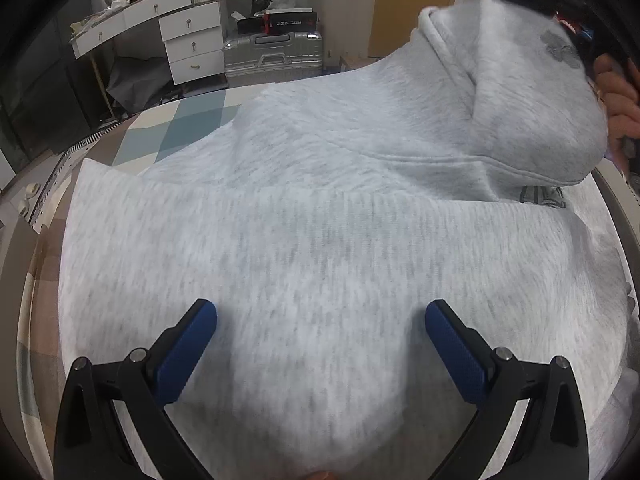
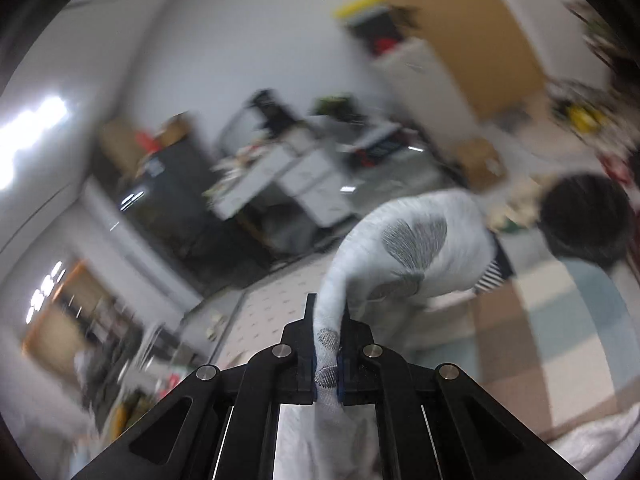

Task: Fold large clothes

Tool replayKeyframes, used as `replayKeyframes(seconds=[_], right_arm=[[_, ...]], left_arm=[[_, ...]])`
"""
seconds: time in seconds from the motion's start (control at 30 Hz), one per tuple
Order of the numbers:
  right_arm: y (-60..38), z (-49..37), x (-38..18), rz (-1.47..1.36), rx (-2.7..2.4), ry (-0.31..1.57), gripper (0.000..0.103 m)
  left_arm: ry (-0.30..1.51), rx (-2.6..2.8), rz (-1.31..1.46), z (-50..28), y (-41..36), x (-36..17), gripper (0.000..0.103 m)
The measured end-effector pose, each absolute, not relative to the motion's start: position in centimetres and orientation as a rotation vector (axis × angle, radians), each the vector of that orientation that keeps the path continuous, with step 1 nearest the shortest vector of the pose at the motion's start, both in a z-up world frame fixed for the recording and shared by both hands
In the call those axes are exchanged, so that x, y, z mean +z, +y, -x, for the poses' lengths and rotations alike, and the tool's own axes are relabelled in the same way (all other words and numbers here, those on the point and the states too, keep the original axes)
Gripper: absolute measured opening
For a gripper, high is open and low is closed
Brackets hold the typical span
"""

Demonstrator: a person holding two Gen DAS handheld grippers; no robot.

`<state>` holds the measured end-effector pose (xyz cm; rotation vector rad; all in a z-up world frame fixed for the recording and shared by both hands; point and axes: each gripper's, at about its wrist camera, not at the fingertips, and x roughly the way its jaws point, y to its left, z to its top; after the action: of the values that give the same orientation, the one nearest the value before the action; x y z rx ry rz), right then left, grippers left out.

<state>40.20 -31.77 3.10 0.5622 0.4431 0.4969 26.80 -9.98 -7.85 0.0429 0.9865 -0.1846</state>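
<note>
Garment: a large light grey marled fleece hoodie (image 1: pixel 320 208) is spread over a bed covered in a pale checked sheet of cream, blue and brown squares (image 1: pixel 172 128); most of the left wrist view is filled by it.
Left tool: the left gripper (image 1: pixel 321 322), black with blue ribbed pads, is held above the hoodie's broad panel and pointed steeply down at it; its two fingers (image 1: pixel 188 344) are spread wide apart, and nothing is pinched between them.
Cloth under left tool: the grey fabric lies flat below and between the parted fingers; whether the tips touch it cannot be told.
Hood: the hood (image 1: pixel 532 92) is raised at the far right of the left wrist view, lifted off the bed, with a dark embroidered motif near its top edge.
Right tool: the right gripper (image 2: pixel 328 344) is brought together on a bunched fold of the same hoodie (image 2: pixel 404 256); the cloth is clamped between the pads and rises beyond the fingertips.
Motif: grey leaf-shaped embroidery (image 2: pixel 416 240) is seen on the lifted cloth, and smaller stitched patches are caught in the grip itself.
Person: a hand (image 1: pixel 620 96) is seen at the right edge beside the raised hood.
Background: a white drawer unit (image 1: pixel 192 44) and a silver ribbed suitcase (image 1: pixel 272 56) stand beyond the bed; the right wrist view is blurred.
</note>
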Motion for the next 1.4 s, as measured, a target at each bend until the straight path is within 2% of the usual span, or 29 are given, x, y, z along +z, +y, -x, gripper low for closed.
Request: replayKeyframes(seconds=[0.13,0.23,0.3,0.33,0.4,0.43,0.47,0.63,0.83,1.0,1.13,1.23,1.3,1.33,1.37,1.4], right_arm=[[-25.6,-31.9,6.4,-0.241,0.820,0.449,0.007],[-22.7,-24.9,4.4,0.059,0.941,0.548,0.011],[-22.3,-22.2,1.3,0.190,0.919,0.667,0.019],[-22.3,-21.2,-0.6,0.242,0.893,0.750,0.032],[-23.0,-20.0,-3.0,0.258,0.858,0.836,0.038],[-23.6,-19.4,-3.9,0.255,0.806,0.862,0.057],[-24.2,-18.8,-4.5,0.248,0.772,0.879,0.067],[-28.0,-16.1,-5.7,0.064,0.591,0.872,0.065],[-30.9,-17.4,-5.1,-0.419,0.549,0.882,0.067],[-29.2,-19.4,-3.2,-0.543,0.633,0.893,0.067],[-27.2,-20.1,-5.6,-0.580,0.618,1.074,0.065],[-25.8,-19.7,-7.5,-0.574,0.609,1.140,0.063],[-25.0,-19.9,-7.9,-0.582,0.611,1.141,0.051],[-24.6,-20.0,-8.0,-0.580,0.617,1.132,0.023],[-24.2,-20.1,-7.8,-0.551,0.604,1.132,0.011],[-23.8,-20.2,-7.1,-0.521,0.590,1.122,0.009]], left_arm=[[0.963,-0.174,0.075,-25.6,-8.2,-6.4,0.102],[0.913,-0.125,0.189,-23.9,-5.4,-4.8,0.102],[0.890,-0.084,0.272,-22.7,-3.4,-4.2,0.102],[0.888,-0.063,0.319,-22.3,-2.2,-4.1,0.102],[0.887,-0.042,0.404,-21.3,-0.4,-4.0,0.101],[0.885,-0.038,0.433,-20.8,0.3,-3.9,0.101],[0.890,-0.028,0.439,-20.4,0.6,-3.9,0.101],[0.938,0.013,0.388,-18.0,1.0,-4.9,0.101],[0.931,0.054,0.546,-15.8,4.0,-5.4,0.101],[0.838,0.006,0.690,-14.8,5.8,-3.8,0.101],[0.882,-0.115,0.613,-15.2,3.7,-2.9,0.101],[0.936,-0.181,0.504,-16.0,1.5,-3.3,0.101],[0.963,-0.210,0.493,-16.3,0.4,-4.1,0.101],[0.963,-0.226,0.510,-16.4,0.4,-4.3,0.098],[0.960,-0.244,0.526,-16.4,0.4,-4.2,0.082],[0.967,-0.266,0.540,-16.4,0.3,-4.2,0.070]])
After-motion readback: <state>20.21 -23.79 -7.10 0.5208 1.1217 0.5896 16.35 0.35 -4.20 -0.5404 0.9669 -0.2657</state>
